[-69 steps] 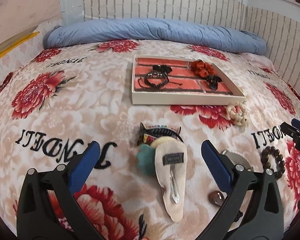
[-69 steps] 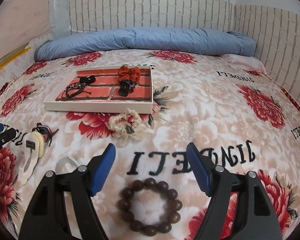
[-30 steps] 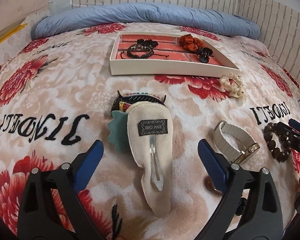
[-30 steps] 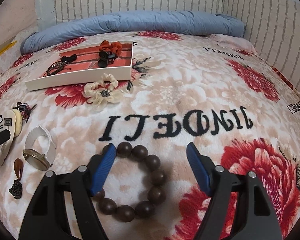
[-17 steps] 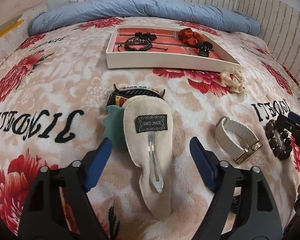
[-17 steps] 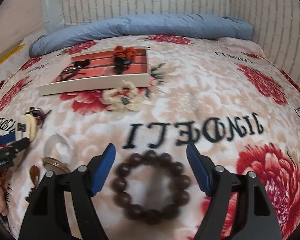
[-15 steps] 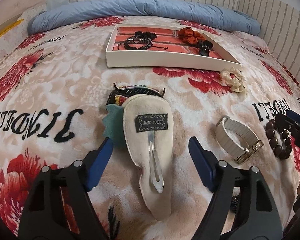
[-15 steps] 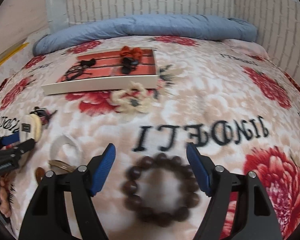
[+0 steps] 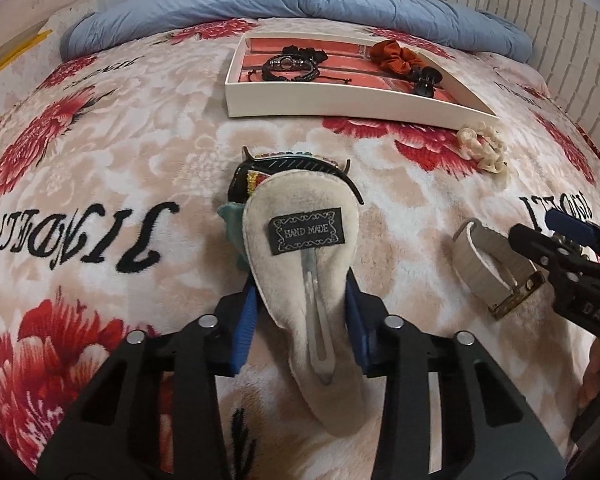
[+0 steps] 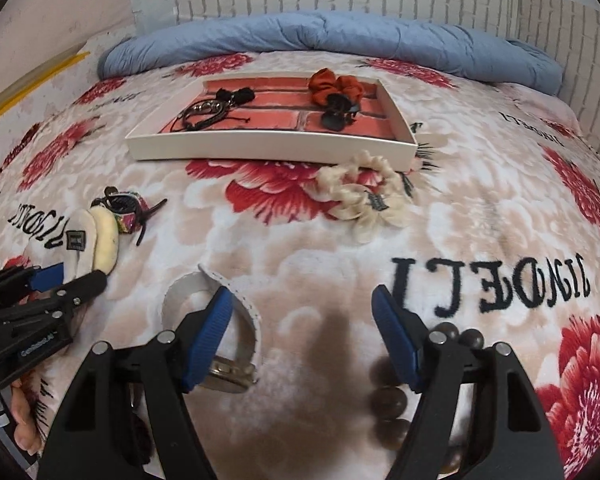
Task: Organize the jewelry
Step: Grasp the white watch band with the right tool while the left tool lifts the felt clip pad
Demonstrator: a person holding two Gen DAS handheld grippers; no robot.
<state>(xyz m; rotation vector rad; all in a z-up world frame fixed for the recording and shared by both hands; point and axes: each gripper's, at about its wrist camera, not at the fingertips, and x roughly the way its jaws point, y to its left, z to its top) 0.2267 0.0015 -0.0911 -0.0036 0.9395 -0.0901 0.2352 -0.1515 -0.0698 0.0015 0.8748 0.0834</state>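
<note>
My left gripper is shut on a beige plush hair clip with a "HAND MADE" label and a metal snap; it lies on the bed. A black patterned hair claw sits just beyond it. My right gripper is open above the blanket, between a white watch strap at its left finger and a brown bead bracelet at its right finger. A white tray with a brick-print floor holds black bracelets, an orange scrunchie and a black claw clip.
A cream scrunchie lies in front of the tray's right corner. A rolled blue quilt runs along the brick-pattern wall at the back. The floral blanket covers the bed. The right gripper shows at the left wrist view's right edge.
My left gripper's fingers have closed onto the beige plush clip. My right gripper has shifted left, so the bead bracelet now lies under its right finger and the watch strap under its left.
</note>
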